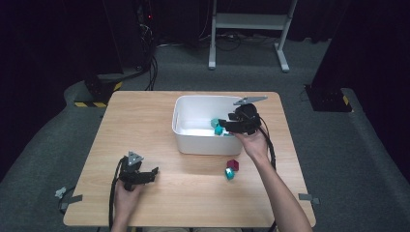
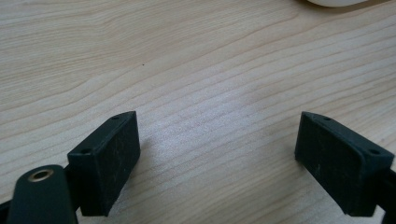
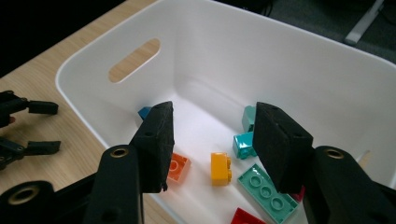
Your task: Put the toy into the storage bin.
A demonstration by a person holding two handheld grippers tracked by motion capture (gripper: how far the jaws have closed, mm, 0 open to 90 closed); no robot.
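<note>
Wooden table (image 1: 145, 125) stands on grey floor (image 1: 338, 145).

Bricks (image 3: 221, 168) in bin (image 1: 193, 142), two bricks (image 1: 231, 169) before it (on table (image 1: 145, 121))

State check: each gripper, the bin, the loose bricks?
Left gripper: open, nothing between its jaws, low over the wooden table.
Right gripper: open, nothing gripped, over the bin.
White plastic bin: upright, uncovered, coloured toy bricks inside.
Dark red brick: on table outside bin.
Teal brick: beside the red one.
</note>
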